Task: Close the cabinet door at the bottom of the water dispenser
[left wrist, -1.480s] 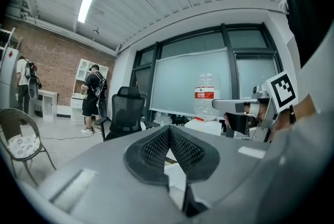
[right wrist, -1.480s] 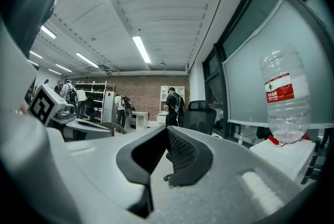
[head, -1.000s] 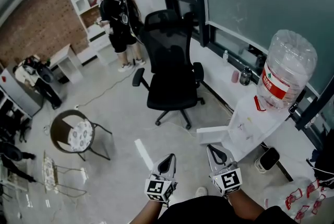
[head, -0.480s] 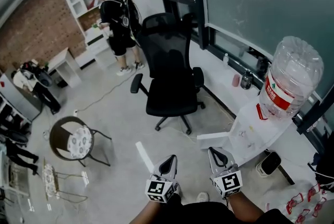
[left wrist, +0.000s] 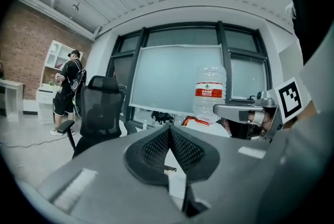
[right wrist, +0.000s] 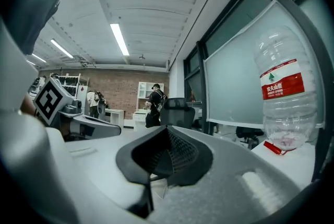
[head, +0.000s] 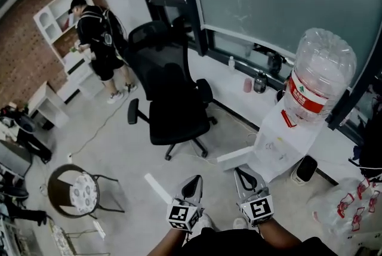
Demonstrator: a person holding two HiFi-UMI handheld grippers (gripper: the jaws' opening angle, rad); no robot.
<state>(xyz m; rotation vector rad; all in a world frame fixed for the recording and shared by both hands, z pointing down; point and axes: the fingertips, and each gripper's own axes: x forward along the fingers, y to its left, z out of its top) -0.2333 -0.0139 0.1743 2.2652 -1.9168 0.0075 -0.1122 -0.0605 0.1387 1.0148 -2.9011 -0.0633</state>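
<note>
Atop the water dispenser (head: 271,144) stands a seemingly empty bottle (head: 319,76), while left gripper (head: 193,181) and right gripper (head: 240,172) have jaws together

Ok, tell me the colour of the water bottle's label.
Red label, clearest in the right gripper view.

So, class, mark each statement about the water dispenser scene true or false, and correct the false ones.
1. The cabinet door at the bottom of the water dispenser stands open. True.
2. The left claw grips that door. False: its jaws are shut on nothing.
3. A large bottle with a red label sits on top of the dispenser. True.
4. The black office chair lies tipped on its side. False: it stands upright on its wheeled base.
5. The right claw is spread wide open. False: its jaws are together, with nothing between them.
</note>
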